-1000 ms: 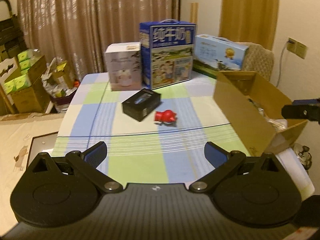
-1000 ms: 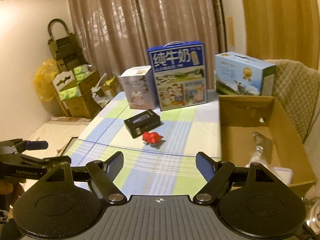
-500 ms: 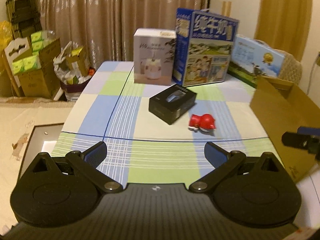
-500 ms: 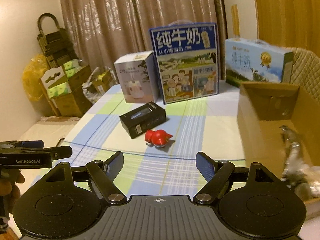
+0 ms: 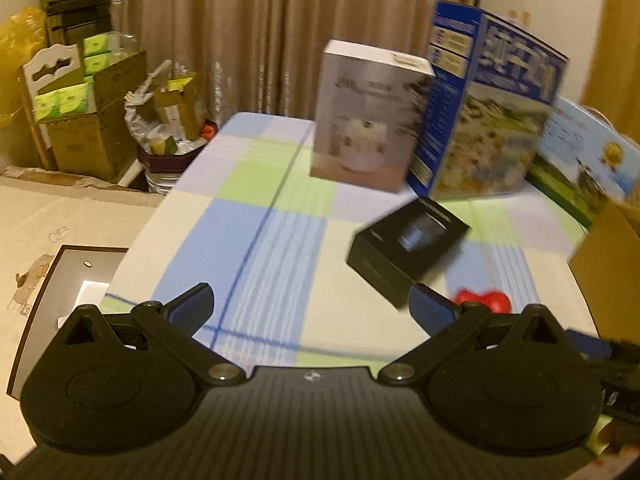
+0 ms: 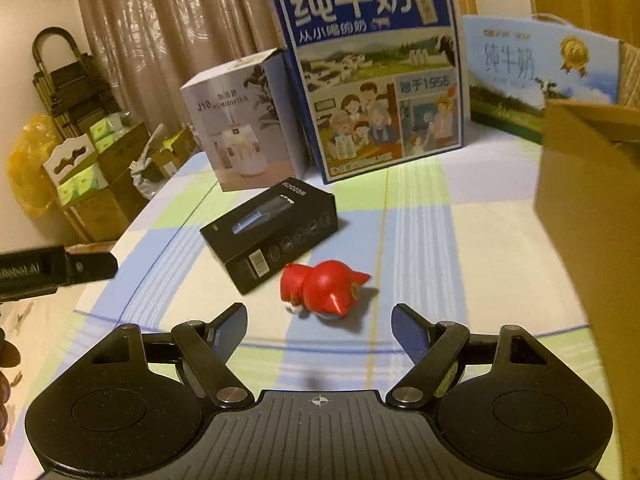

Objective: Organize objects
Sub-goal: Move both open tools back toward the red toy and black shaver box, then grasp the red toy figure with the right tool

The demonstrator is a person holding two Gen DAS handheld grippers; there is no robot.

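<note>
While my right gripper (image 6: 319, 326) hangs wide open and empty just short of the red toy figure (image 6: 322, 292), that toy lies on its side on the checked surface (image 6: 420, 236), just beside the flat black box (image 6: 272, 232). My left gripper (image 5: 310, 304) is spread open too, holding nothing, above the surface's near edge. Behind the black box stand a white humidifier box (image 6: 240, 128) and a tall blue milk carton (image 6: 376, 68). A brown cardboard box (image 6: 588, 216) sits at the right.

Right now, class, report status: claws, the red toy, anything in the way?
Both claws open, empty. Right claw just short of red toy. Black box close beside the toy.
</note>
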